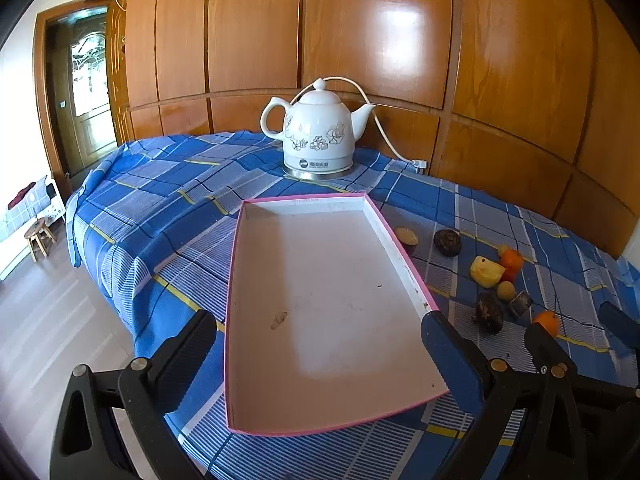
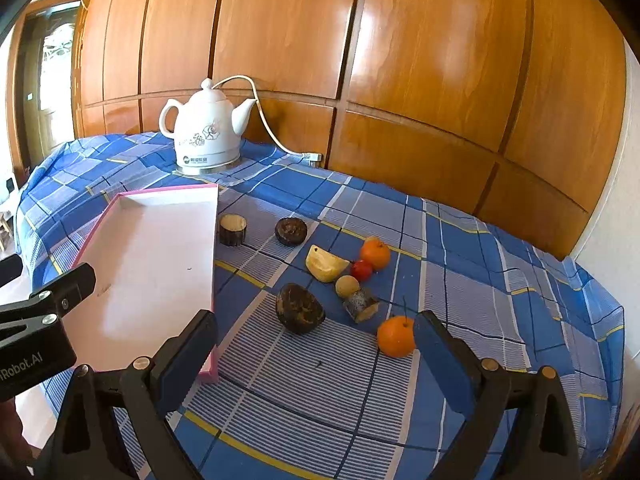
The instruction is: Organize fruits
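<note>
Covering the table, blue plaid cloth (image 2: 360,216), glossy wooden wall panels (image 2: 400,60) behind

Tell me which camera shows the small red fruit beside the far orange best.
The right wrist view: the small red fruit sits in plain sight there, between the far orange and the yellow wedge. In the left wrist view only a red sliver shows, mostly hidden behind the wedge and under the orange.

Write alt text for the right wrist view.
The open right gripper hovers over a blue checked tablecloth strewn with fruit pieces, an orange nearest its fingers. An empty pink-edged tray lies to the left, a white kettle behind.
</note>
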